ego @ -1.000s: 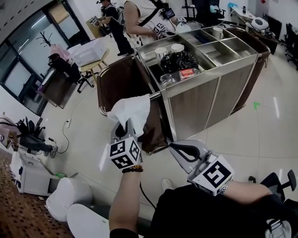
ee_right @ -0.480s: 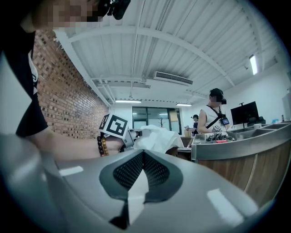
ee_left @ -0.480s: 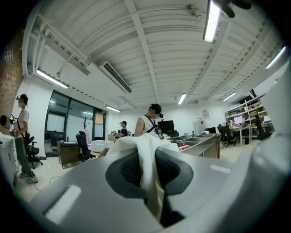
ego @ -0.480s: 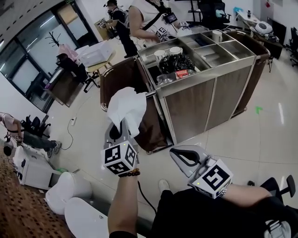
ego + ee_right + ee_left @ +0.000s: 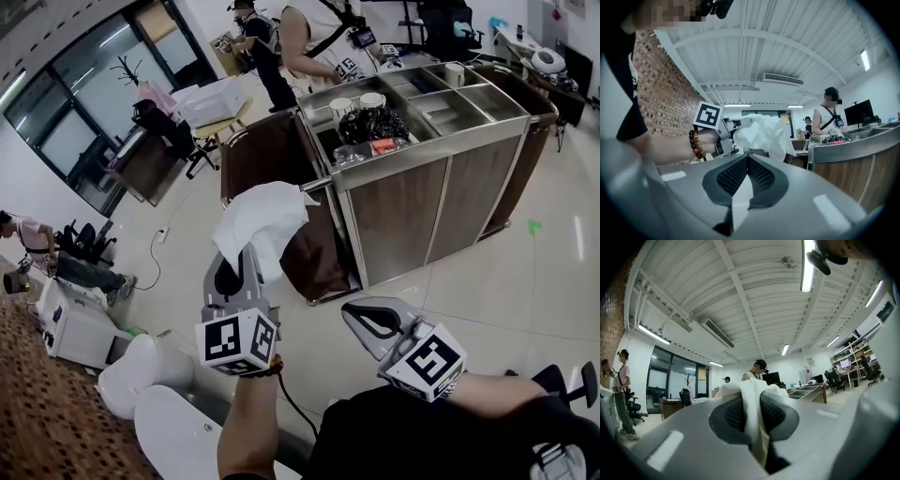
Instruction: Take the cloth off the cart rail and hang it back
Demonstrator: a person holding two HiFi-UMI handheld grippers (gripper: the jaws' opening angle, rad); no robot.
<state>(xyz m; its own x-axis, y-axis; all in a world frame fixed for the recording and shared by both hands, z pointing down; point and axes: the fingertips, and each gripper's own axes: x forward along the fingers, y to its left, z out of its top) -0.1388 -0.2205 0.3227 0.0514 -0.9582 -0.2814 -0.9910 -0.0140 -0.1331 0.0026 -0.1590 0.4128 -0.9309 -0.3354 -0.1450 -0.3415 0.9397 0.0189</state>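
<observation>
A white cloth (image 5: 267, 217) is crumpled and held up in the air in front of the steel cart (image 5: 412, 187), just left of the cart rail (image 5: 317, 185) and the brown bag (image 5: 272, 155). My left gripper (image 5: 246, 261) is shut on its lower end. In the left gripper view the cloth (image 5: 750, 394) is pinched between the dark pads (image 5: 733, 414). My right gripper (image 5: 361, 314) is lower and to the right, shut and empty. The right gripper view shows its jaws (image 5: 747, 161) closed together, with the cloth (image 5: 761, 133) ahead.
The cart top holds cups (image 5: 361, 101), a dark bundle (image 5: 370, 124) and steel trays (image 5: 459, 89). Two people (image 5: 314, 42) stand behind it. A desk and chair (image 5: 155, 150) are at the left, white bins (image 5: 131, 384) at the lower left, a cable (image 5: 150, 267) on the floor.
The left gripper has drawn back slightly toward me with the cloth still in it, and the cloth has spread out to the right. The right gripper has barely moved.
</observation>
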